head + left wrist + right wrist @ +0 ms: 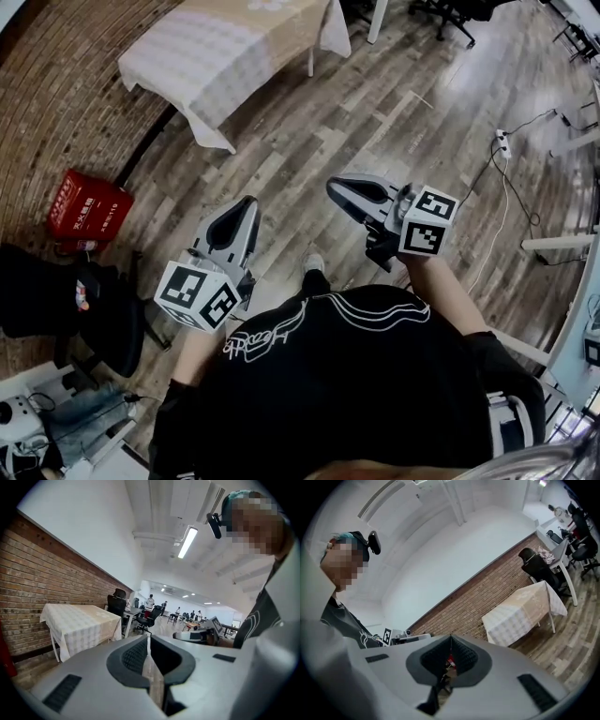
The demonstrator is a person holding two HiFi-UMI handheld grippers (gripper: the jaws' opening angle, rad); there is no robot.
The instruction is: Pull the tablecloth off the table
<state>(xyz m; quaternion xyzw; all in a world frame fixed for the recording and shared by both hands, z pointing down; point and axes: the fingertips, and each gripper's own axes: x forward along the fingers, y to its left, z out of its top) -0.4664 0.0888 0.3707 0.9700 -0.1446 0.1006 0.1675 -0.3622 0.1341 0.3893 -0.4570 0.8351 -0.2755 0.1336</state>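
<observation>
Head view first: both your claws are out in front of you over the wooden floor [375,112]. Your left claw [248,204] is pinched right together with nothing in it. Your right claw [334,187] is the same, tips meeting, empty.

Now, what you can't see. The tablecloth [220,56] sits well ahead of your left claw, up and off to its left, clear of both claws. Its far end is cut off by the top edge of the frame. The cloth covers the whole top of the surface, so only a thin white leg [311,58] peeks out below the hem.

The cloth itself is pale, a faint white-and-grey check that turns creamier toward the far end. It drapes over every edge you can see, with one corner hanging down nearest your left claw.

Writing next. A red box [86,204] sits out to the left of your left claw, by the brick wall [56,103]. There are white characters on its face, too small to read. White script runs across your black shirt [356,375], too folded to make out.
</observation>
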